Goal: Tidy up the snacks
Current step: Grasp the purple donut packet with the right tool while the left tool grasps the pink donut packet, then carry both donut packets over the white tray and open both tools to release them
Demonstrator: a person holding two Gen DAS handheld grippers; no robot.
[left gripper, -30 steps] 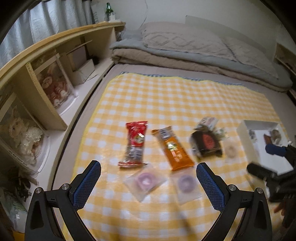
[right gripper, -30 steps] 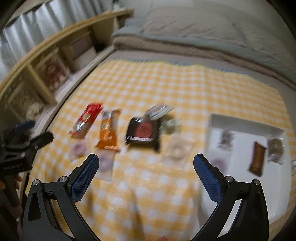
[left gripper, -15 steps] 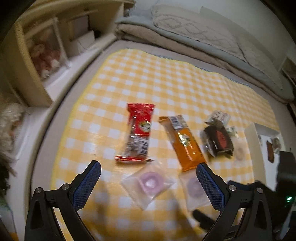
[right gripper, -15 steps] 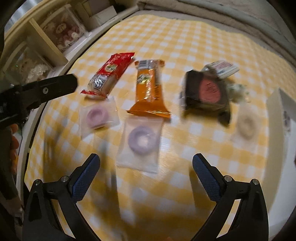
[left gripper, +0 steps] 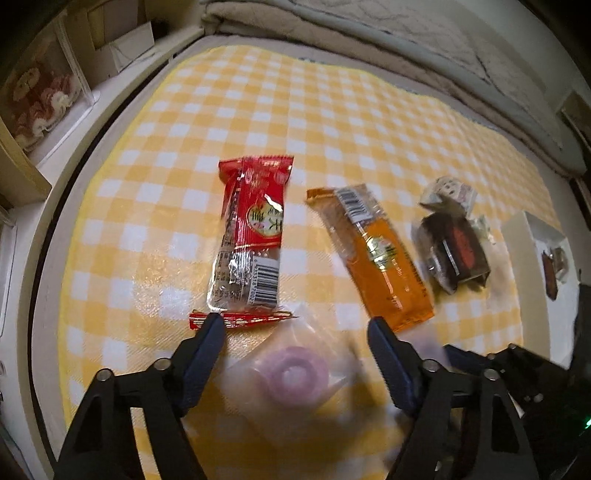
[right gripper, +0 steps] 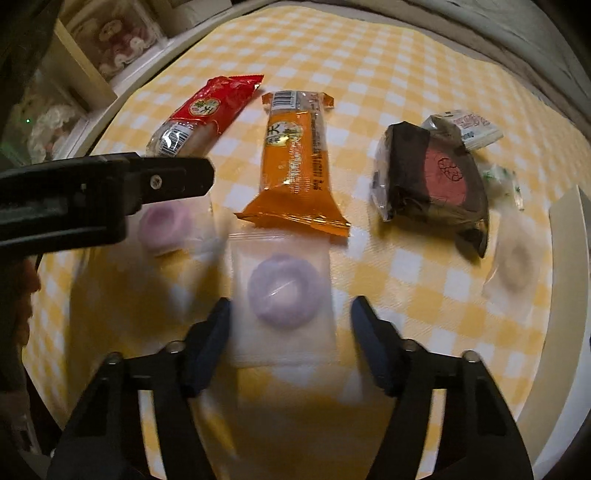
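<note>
Snacks lie on a yellow checked cloth (left gripper: 258, 92). My left gripper (left gripper: 295, 328) is open, its jaws either side of a clear packet with a pink ring sweet (left gripper: 293, 376). My right gripper (right gripper: 290, 314) is open around a clear packet with a purple ring sweet (right gripper: 282, 290). A red packet (left gripper: 253, 229), an orange packet (left gripper: 376, 251) and a dark wrapped snack (left gripper: 452, 247) lie beyond. In the right wrist view the left gripper's finger (right gripper: 110, 184) crosses above the pink sweet (right gripper: 164, 225). A pale ring sweet (right gripper: 517, 267) lies at the right.
A white tray (left gripper: 532, 236) with a few snacks stands at the right edge of the cloth. Wooden shelves with dolls (left gripper: 37, 99) run along the left. Folded bedding (left gripper: 406, 33) lies at the back.
Both grippers have dropped lower and forward towards the ring sweets. Their jaws have narrowed around the pink and purple packets.
</note>
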